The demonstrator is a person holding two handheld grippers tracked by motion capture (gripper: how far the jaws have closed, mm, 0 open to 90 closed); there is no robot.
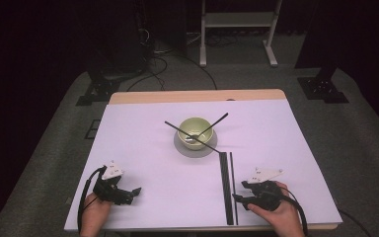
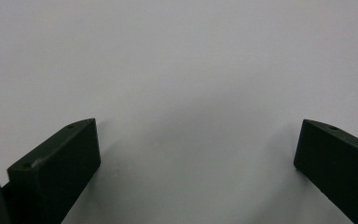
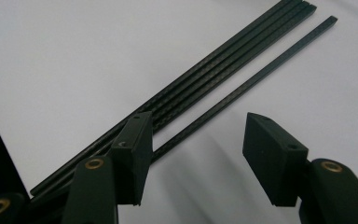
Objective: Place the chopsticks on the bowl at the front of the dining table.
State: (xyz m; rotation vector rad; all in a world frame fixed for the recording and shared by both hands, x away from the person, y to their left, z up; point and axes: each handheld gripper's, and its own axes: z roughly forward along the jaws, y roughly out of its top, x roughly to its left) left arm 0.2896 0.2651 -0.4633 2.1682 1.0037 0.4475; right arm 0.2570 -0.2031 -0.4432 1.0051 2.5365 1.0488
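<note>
The right gripper [image 3: 196,154], jaws half open and empty, straddles the single black rod [image 3: 242,91] lying right of the bundle [image 1: 225,187], near edge. Lower squarely, then pinch only 1.

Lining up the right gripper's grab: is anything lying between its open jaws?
Yes. In the right gripper view, the single black rod runs between the right gripper's open jaws; the rod bundle lies just outside one jaw.

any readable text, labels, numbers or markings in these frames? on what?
None readable. The grey plates on the left gripper and the right gripper carry tiny dark marks, too small to read. The bowl, the black rods and the white table show no print.
</note>
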